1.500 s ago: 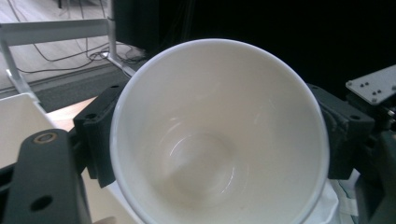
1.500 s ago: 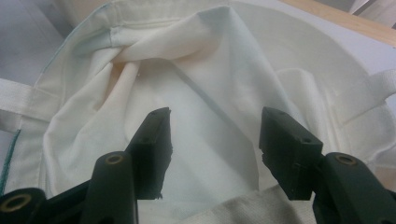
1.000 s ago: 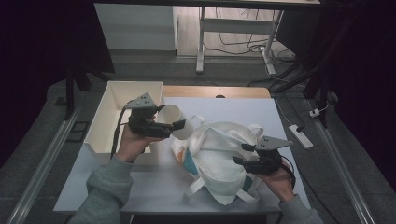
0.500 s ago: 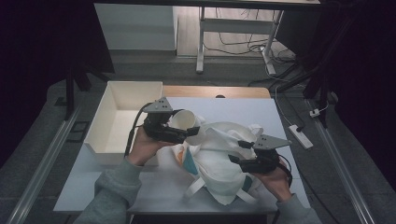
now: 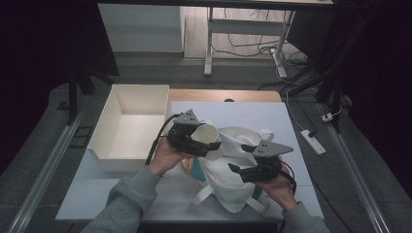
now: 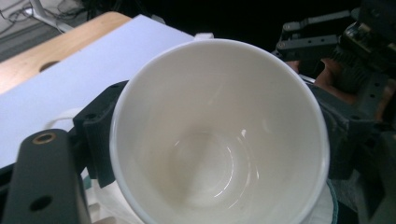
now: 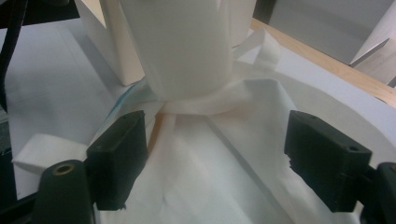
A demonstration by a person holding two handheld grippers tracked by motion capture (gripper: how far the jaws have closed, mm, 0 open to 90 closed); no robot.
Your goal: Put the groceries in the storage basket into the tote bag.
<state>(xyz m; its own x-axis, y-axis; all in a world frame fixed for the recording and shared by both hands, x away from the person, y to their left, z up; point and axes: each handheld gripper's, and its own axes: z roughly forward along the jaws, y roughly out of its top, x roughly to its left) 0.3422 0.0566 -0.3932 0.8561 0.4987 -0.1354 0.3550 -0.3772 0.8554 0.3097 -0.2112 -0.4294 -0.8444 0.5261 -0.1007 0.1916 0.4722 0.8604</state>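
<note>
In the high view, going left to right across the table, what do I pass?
White box → left gripper holding the white cup → white cloth bag → right gripper, jaws open over the bag → power strip on the floor.

I see a dark room with a grey floor (image 5: 43, 145). Behind the table (image 5: 252, 111) stands a white desk leg (image 5: 209, 43), with cables (image 5: 248, 46) and a power strip (image 5: 312, 141).

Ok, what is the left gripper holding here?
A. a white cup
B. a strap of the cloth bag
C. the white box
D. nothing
A: the left gripper has its jaws on either side of the white cup, carried over the cloth bag.
</note>
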